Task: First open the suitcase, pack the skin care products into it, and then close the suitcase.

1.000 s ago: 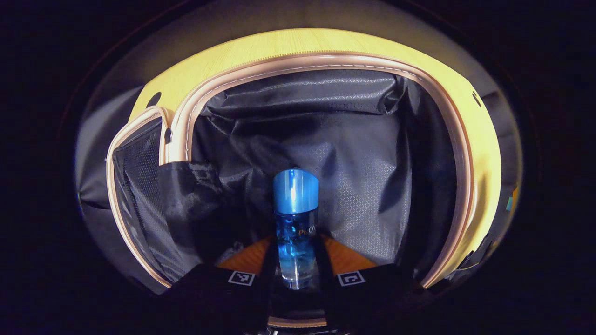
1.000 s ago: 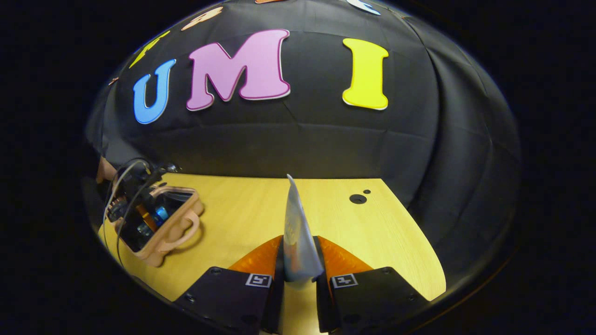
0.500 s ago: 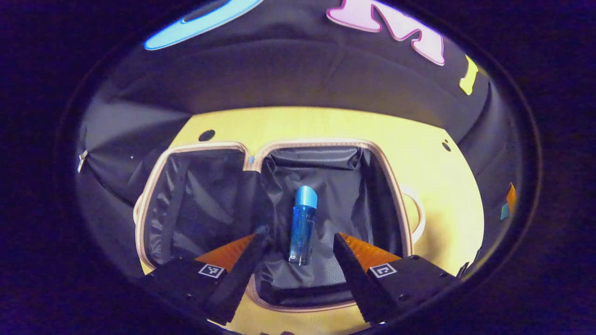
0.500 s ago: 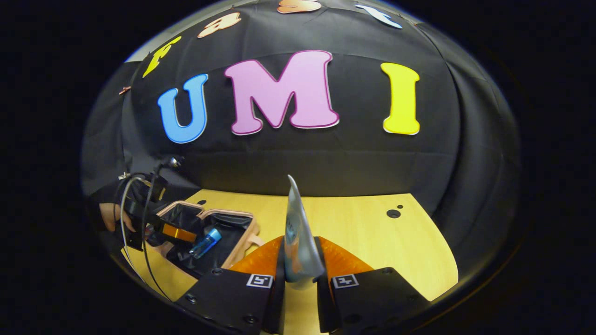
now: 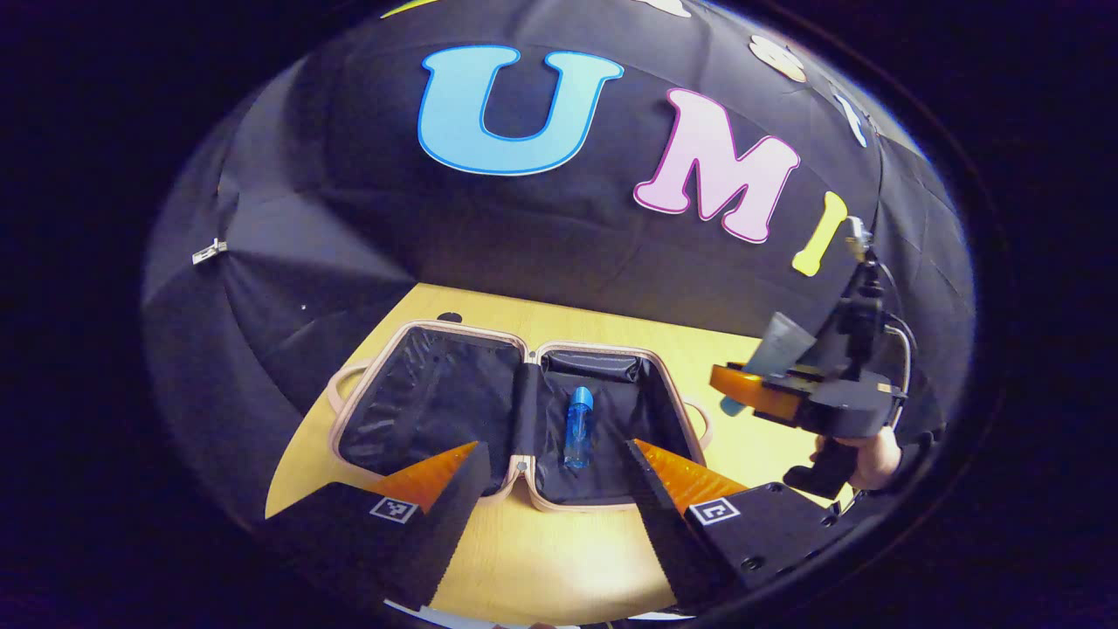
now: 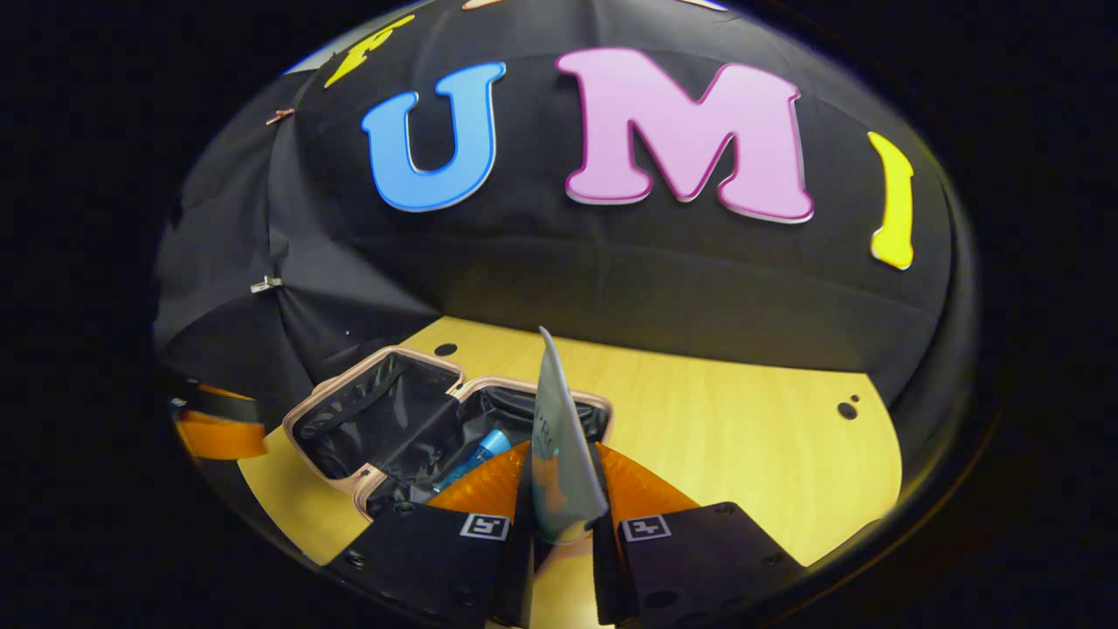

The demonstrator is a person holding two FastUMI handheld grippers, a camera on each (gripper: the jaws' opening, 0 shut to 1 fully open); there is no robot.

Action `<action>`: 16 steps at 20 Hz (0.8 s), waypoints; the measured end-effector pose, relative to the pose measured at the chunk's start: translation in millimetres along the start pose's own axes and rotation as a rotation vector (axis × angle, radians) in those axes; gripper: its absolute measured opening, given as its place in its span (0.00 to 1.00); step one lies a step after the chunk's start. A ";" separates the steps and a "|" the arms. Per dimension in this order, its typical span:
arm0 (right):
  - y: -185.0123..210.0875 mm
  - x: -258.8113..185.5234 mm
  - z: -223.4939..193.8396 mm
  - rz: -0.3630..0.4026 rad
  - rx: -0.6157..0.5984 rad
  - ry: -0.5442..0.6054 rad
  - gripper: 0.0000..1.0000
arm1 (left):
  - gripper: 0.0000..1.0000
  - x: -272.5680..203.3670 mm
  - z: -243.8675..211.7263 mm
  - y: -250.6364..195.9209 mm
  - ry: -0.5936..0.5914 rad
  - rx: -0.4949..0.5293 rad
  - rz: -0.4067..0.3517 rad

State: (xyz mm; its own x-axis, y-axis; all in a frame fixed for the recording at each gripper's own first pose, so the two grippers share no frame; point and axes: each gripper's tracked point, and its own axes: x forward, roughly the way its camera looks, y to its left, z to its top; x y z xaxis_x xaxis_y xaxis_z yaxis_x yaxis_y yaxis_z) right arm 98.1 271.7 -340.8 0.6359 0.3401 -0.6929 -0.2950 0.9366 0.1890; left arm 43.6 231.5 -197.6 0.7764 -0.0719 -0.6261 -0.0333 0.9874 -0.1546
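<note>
The small pink-rimmed suitcase [image 5: 437,402] lies open flat on the wooden table. A blue bottle [image 5: 577,426] lies in its right half on the black lining. My left gripper [image 5: 555,447] hangs open above the suitcase's near edge, holding nothing. In the left gripper view my right gripper [image 5: 729,384] hovers right of the suitcase, held by a hand [image 5: 860,459]. In the right gripper view my right gripper [image 6: 563,454] is shut on a flat grey tube [image 6: 559,419] standing upright. Beyond it sit the suitcase [image 6: 367,419] and the blue bottle [image 6: 479,452].
The wooden table [image 6: 742,437] stretches bare to the right of the suitcase, with small round holes [image 6: 845,409] near its far corner. The black cloth wall rises right behind the table. My left gripper's fingers [image 6: 214,432] show at the far left edge.
My left gripper opened, let go of the blue bottle inside the suitcase and drew back up and away. My right gripper carried the tube closer to the suitcase.
</note>
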 end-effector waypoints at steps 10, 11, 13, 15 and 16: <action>28.1 94.8 -116.2 -0.096 0.132 0.508 0.31 | 0.97 -41.0 3.6 -10.0 -0.067 -0.025 -0.059; 23.6 96.2 -124.6 -0.124 0.150 0.542 0.31 | 0.97 -42.6 4.3 -9.7 -0.065 -0.017 -0.060; 15.1 103.1 -138.0 -0.165 0.171 0.590 0.31 | 0.97 -44.3 6.0 -8.2 -0.067 -0.017 -0.055; 11.9 108.8 -142.2 -0.200 0.200 0.620 0.24 | 0.97 -48.4 9.6 -6.4 -0.072 -0.030 -0.054; 12.2 110.9 -141.9 -0.210 0.210 0.632 0.31 | 0.97 -50.2 11.8 -5.8 -0.073 -0.042 -0.053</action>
State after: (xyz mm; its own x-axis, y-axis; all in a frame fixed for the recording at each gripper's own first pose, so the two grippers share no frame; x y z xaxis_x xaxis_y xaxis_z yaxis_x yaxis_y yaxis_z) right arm 63.8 308.9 -514.1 0.1089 0.0956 -0.9895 -0.0269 0.9953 0.0932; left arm 12.3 231.0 -156.2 0.8215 -0.1119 -0.5592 -0.0159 0.9757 -0.2186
